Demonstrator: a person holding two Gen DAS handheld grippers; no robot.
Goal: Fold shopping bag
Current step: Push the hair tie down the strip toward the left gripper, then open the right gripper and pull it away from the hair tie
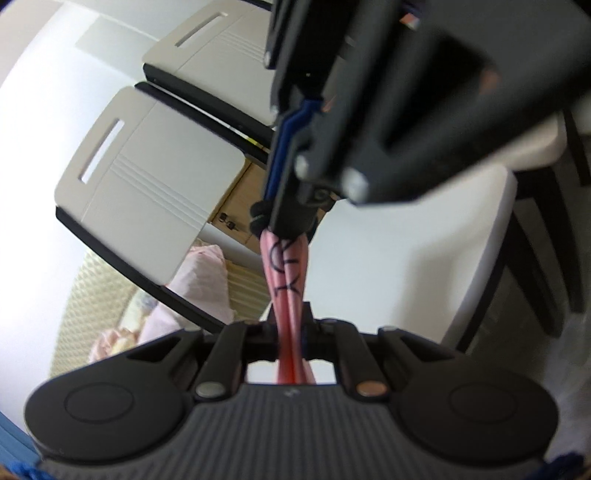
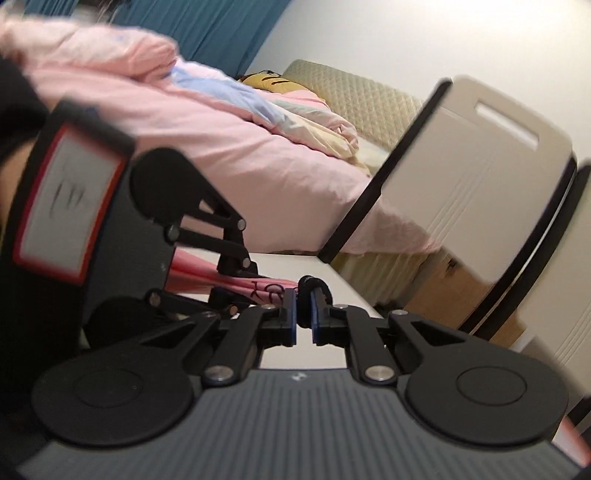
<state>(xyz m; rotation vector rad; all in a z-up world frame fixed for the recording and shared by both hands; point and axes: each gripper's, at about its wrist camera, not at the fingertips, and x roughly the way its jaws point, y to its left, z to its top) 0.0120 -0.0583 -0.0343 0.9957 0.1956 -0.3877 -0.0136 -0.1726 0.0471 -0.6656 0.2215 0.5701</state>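
Note:
The pink shopping bag (image 1: 286,269), rolled into a narrow bundle with black print, is stretched between both grippers above the white table (image 1: 369,280). My left gripper (image 1: 291,326) is shut on its near end. My right gripper (image 1: 288,221) comes in from the upper right and is shut on the far end, where a black elastic loop (image 1: 258,218) sticks out. In the right wrist view the right gripper (image 2: 303,321) has its blue pads close together on the black loop (image 2: 312,291). The pink bag (image 2: 266,291) runs left into the left gripper (image 2: 229,286).
Two chairs with white backs (image 1: 147,184) (image 1: 221,48) stand at the table's far side, one chair (image 2: 461,177) close on the right. A bed with pink bedding (image 2: 221,147) lies behind. A wooden cabinet (image 2: 443,288) and a teal curtain (image 2: 207,29) are farther back.

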